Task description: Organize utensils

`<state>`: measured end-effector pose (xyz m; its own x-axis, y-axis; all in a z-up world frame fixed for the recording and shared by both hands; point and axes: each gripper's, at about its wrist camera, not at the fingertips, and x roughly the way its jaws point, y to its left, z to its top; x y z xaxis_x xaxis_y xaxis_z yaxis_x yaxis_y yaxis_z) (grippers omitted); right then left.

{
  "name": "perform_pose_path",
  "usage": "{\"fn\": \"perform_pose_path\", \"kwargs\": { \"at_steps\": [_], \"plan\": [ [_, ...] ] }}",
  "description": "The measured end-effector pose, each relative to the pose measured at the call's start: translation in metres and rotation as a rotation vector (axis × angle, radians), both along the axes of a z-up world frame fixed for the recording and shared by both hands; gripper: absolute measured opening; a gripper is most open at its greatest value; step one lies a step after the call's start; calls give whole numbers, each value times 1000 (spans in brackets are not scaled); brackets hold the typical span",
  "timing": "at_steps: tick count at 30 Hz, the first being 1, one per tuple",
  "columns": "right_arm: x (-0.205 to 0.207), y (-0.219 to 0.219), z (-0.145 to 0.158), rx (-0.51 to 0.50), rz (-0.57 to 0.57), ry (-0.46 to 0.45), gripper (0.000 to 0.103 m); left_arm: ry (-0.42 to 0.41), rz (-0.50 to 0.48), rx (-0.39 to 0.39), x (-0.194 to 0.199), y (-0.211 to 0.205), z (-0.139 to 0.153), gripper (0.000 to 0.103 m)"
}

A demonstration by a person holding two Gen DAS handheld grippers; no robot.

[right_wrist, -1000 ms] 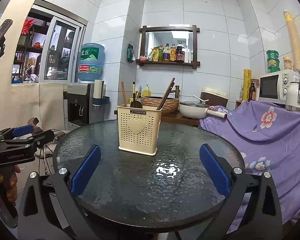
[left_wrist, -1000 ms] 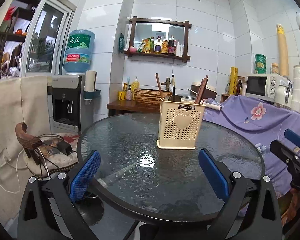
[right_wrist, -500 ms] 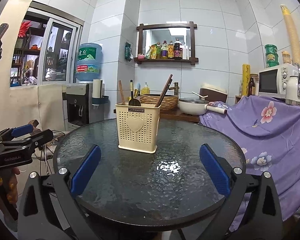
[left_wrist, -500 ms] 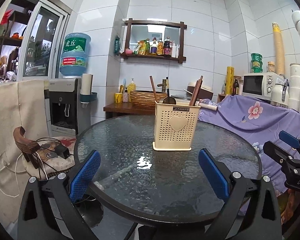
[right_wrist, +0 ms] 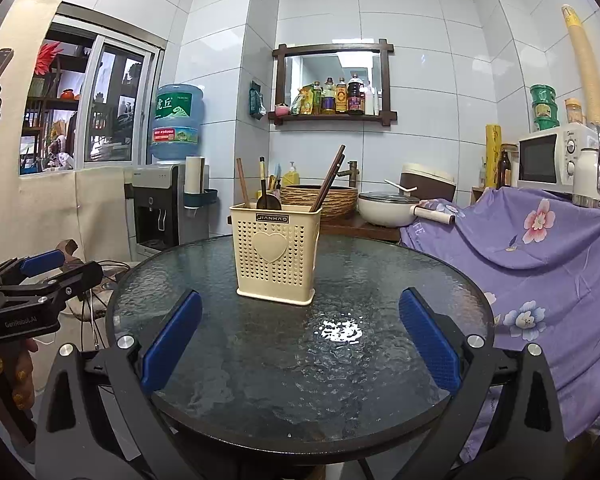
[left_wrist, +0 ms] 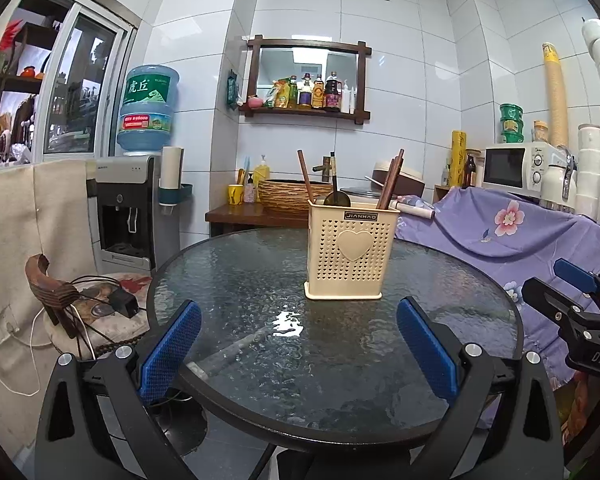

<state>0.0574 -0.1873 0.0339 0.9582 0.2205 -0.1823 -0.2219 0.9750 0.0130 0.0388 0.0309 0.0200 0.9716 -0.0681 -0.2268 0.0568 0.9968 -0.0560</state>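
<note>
A cream perforated utensil holder [left_wrist: 350,254] with a heart on its front stands upright on the round glass table [left_wrist: 260,280]; it also shows in the right wrist view [right_wrist: 276,254]. Brown chopsticks [left_wrist: 390,180] and a dark spoon [left_wrist: 335,196] stand in it. My left gripper [left_wrist: 298,350] is open and empty at the table's near edge, well short of the holder. My right gripper [right_wrist: 298,346] is open and empty, likewise held back from the holder. Each gripper also shows from the side in the other's view.
A purple floral cloth [right_wrist: 540,260] covers furniture on the right. A wooden side table [left_wrist: 256,214] with a woven basket [left_wrist: 290,194] stands behind. A water dispenser [left_wrist: 128,208] and a stool with cables [left_wrist: 100,304] are on the left. A microwave [left_wrist: 516,166] sits at back right.
Both grippers have drawn back and risen a little, so the holder sits slightly lower and farther in view. Both stay open and empty. The holder has not moved.
</note>
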Motion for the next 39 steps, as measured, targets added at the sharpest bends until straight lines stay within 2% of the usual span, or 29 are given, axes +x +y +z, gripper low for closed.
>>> {"fn": "perform_pose_path", "kwargs": {
  "at_steps": [25, 28, 39],
  "plan": [
    [-1, 2, 1, 1, 0, 5, 97, 3, -34, 16, 0, 3, 3, 96],
    [0, 2, 0, -3, 2, 7, 97, 22, -51, 5, 3, 4, 3, 96],
    [0, 2, 0, -2, 3, 9, 97, 19, -39, 17, 3, 1, 4, 96]
  ]
}}
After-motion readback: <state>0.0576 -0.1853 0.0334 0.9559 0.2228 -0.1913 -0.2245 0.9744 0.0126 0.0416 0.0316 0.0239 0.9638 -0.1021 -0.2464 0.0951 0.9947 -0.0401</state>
